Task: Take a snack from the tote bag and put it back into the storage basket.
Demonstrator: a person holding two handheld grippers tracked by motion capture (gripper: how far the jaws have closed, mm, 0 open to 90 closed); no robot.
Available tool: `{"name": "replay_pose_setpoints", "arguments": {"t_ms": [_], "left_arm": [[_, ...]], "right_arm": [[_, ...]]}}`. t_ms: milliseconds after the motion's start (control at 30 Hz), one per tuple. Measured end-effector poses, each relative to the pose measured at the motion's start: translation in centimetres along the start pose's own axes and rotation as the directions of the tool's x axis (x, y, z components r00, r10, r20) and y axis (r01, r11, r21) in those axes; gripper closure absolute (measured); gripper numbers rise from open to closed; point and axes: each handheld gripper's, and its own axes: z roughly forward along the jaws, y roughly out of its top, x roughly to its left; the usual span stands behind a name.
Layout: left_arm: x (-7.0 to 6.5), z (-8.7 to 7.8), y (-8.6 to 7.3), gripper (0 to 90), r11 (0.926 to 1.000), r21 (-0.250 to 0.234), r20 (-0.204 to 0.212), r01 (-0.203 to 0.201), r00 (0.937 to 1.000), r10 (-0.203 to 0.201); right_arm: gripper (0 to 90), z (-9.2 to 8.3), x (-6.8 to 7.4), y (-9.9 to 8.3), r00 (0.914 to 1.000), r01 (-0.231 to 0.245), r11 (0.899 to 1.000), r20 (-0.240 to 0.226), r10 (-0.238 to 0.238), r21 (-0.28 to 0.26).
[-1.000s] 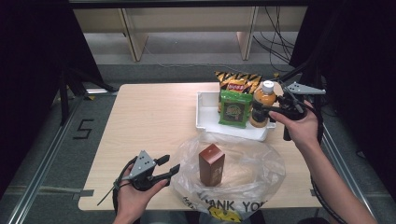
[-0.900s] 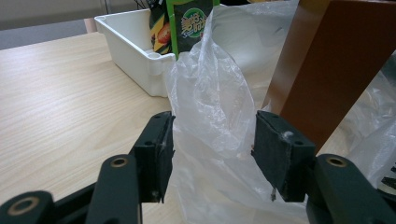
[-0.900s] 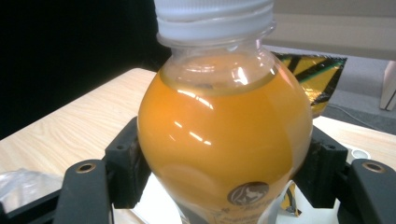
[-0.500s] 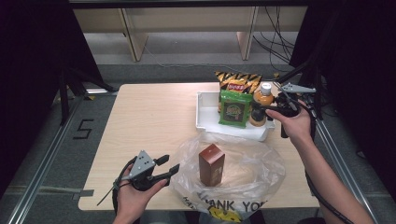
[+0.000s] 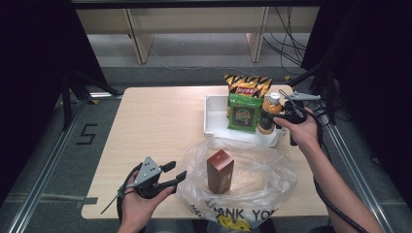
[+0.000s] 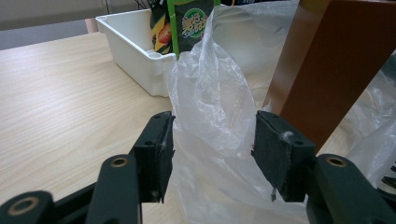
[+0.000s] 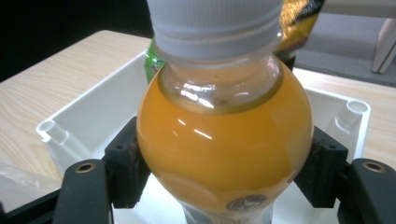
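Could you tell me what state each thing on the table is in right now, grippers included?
Orange drink bottle: capped, upright in the bin, between the right jaws.
Right gripper: jaws closed on the bottle's sides.
Left gripper: open, a fold of bag film between the jaws.
Plastic bag: open, spread on the table.
Brown carton: upright inside the bag.
White bin: holds the bottle and two snack packets.
Green packet: upright, sealed.

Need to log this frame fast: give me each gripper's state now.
Left gripper: open, a fold of the clear plastic bag between its jaws.
Right gripper: shut on the orange juice bottle with white cap.
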Motion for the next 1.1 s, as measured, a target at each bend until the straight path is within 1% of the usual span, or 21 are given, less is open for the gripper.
{"name": "replay_pose_setpoints", "arguments": {"t_ms": [67,100,133,167,200,233,300,367,500,533,567,633,700,733,767,800,833,867,933,967,1100], "left_arm": [[0.0,0.0,0.0,47.1,1.0,0.001,0.0,0.0,1.0,0.0],[0.0,0.0,0.0,47.1,1.0,0.006,-0.003,-0.001,1.0,0.001],[0.0,0.0,0.0,47.1,1.0,0.006,-0.003,-0.001,1.0,0.001],[0.0,0.0,0.0,47.1,1.0,0.007,-0.004,0.0,1.0,0.0],[0.0,0.0,0.0,47.1,1.0,0.001,0.0,0.0,1.0,0.0],[0.0,0.0,0.0,47.1,1.0,0.0,0.0,-0.001,1.0,0.001],[0.0,0.0,0.0,47.1,1.0,0.002,-0.002,0.001,1.0,-0.001],[0.0,0.0,0.0,47.1,1.0,0.006,-0.003,0.0,1.0,0.0],[-0.2,0.1,-0.1,47.1,0.9999,0.006,-0.004,0.016,0.9999,-0.016],[-0.1,0.1,-0.1,47.1,0.9999,0.006,-0.003,0.015,0.9999,-0.015],[-0.1,0.1,-0.1,47.1,0.9999,0.002,0.003,0.013,0.9999,-0.013],[0.0,0.1,-0.1,47.1,1.0,0.003,0.002,0.006,1.0,-0.006],[0.0,0.1,-0.1,47.1,1.0,0.003,0.002,0.005,1.0,-0.005],[0.0,0.1,-0.1,47.1,1.0,0.005,0.0,0.005,1.0,-0.005],[0.0,0.0,-0.1,47.1,1.0,0.008,-0.003,0.005,1.0,-0.005],[0.0,0.1,-0.1,47.1,1.0,0.009,-0.003,0.003,1.0,-0.003],[0.0,0.1,-0.1,47.0,0.9999,0.01,-0.002,0.004,1.0,-0.004],[0.0,0.1,-0.2,47.1,0.9999,0.011,-0.002,0.002,1.0,-0.002],[0.0,0.1,-0.2,47.1,0.9999,0.01,-0.001,0.003,1.0,-0.003],[0.0,0.1,-0.1,47.1,1.0,0.01,-0.002,0.003,1.0,-0.003],[0.0,0.1,-0.1,47.0,0.9999,0.012,-0.003,0.002,1.0,-0.002]], "right_arm": [[31.3,0.0,-0.3,-0.3,0.9998,0.018,1.0,-0.004,-0.018,0.02],[31.3,0.2,-0.5,-0.3,0.9997,0.025,1.0,0.002,-0.025,0.007],[31.3,0.2,-0.4,-0.4,0.9999,0.009,1.0,0.006,-0.009,0.029],[31.3,0.4,-0.3,-0.5,0.9997,-0.022,1.0,0.013,0.022,0.016],[31.3,0.4,-0.4,-0.6,0.9999,-0.009,1.0,0.01,0.009,0.022],[31.3,0.5,-0.9,-0.7,0.9994,0.032,0.999,0.011,-0.032,0.017],[31.3,0.5,-0.5,-0.8,0.9995,-0.027,0.999,0.019,0.026,0.022],[31.3,0.7,-0.7,-1.0,0.9997,-0.002,1.0,0.023,0.002,0.023],[31.3,0.9,-0.7,-1.2,0.9998,-0.007,0.999,0.02,0.006,0.042],[31.3,0.9,-0.8,-1.3,0.9998,0.01,0.999,0.016,-0.01,0.048],[31.3,1.1,-0.7,-1.3,0.9998,-0.014,0.998,0.016,0.013,0.057],[31.3,1.2,-0.8,-1.5,0.9998,0.004,0.999,0.021,-0.005,0.053],[31.2,1.3,-0.8,-1.5,0.9997,-0.008,0.998,0.022,0.007,0.056],[31.2,1.4,-0.8,-1.6,0.9998,-0.004,0.998,0.019,0.003,0.063],[31.2,1.4,-1.3,-1.7,0.998,0.06,0.996,0.016,-0.061,0.073],[31.2,1.4,-1.2,-1.7,0.9987,0.05,0.996,0.009,-0.05,0.076],[31.2,1.5,-0.9,-1.8,0.9998,0.006,0.997,0.02,-0.007,0.083],[31.2,1.8,-0.8,-1.9,0.9995,0.013,0.998,0.029,-0.015,0.065],[31.2,1.7,-0.8,-1.9,0.9998,0.0,0.995,0.02,-0.002,0.095],[31.2,1.9,-0.7,-2.0,0.9997,-0.001,0.997,0.023,-0.001,0.082],[31.2,1.8,-0.9,-2.2,0.9994,0.023,0.995,0.023,-0.026,0.101]]}}
